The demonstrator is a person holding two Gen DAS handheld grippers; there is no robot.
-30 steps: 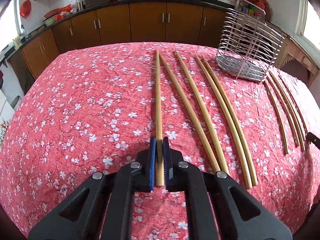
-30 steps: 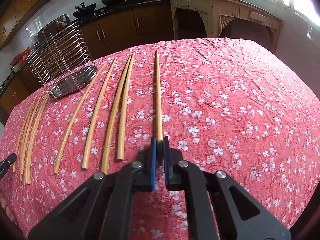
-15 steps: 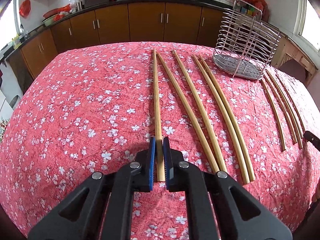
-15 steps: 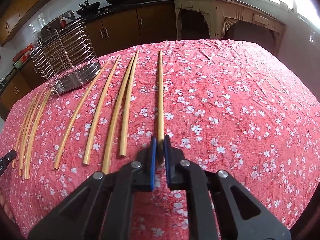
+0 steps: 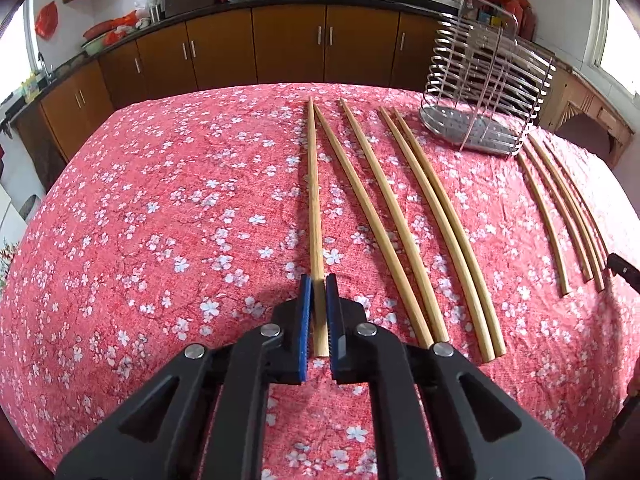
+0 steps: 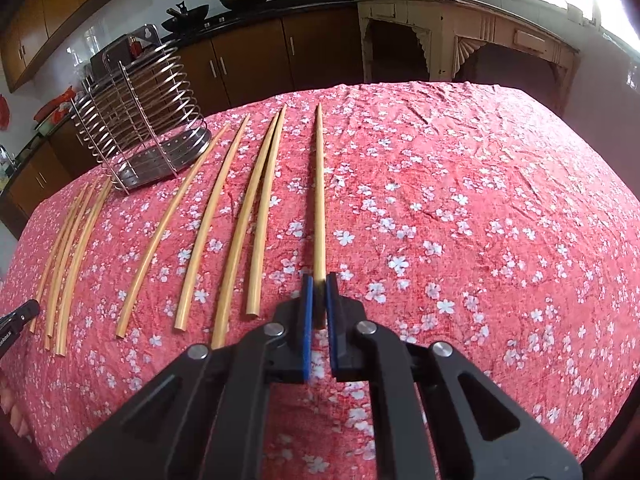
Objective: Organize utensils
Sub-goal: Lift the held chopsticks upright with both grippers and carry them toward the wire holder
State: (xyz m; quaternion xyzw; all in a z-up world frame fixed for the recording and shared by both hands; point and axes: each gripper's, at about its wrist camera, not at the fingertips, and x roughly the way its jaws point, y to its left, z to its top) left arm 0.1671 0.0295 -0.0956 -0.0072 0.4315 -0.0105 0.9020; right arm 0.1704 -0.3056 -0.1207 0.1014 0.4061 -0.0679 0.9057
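Note:
Several long bamboo chopsticks lie in a row on the red floral tablecloth (image 5: 160, 220). My left gripper (image 5: 319, 284) is shut on the near end of the leftmost chopstick (image 5: 314, 200), which points away from me. My right gripper (image 6: 319, 282) is shut on the near end of the rightmost chopstick (image 6: 319, 192). Both held sticks sit slightly raised over the cloth. A wire utensil rack (image 5: 488, 80) stands at the far side between the groups; it also shows in the right wrist view (image 6: 140, 120).
More chopsticks lie between the grippers (image 5: 440, 208), (image 6: 224, 216), with a small bundle by the rack (image 5: 560, 208), (image 6: 72, 248). Wooden kitchen cabinets (image 5: 288, 48) stand beyond the table. A cream sideboard (image 6: 460, 32) stands at the right.
Both grippers have lifted slightly and tilted, each with its chopstick still clamped. The table scene has shifted down a little in both views.

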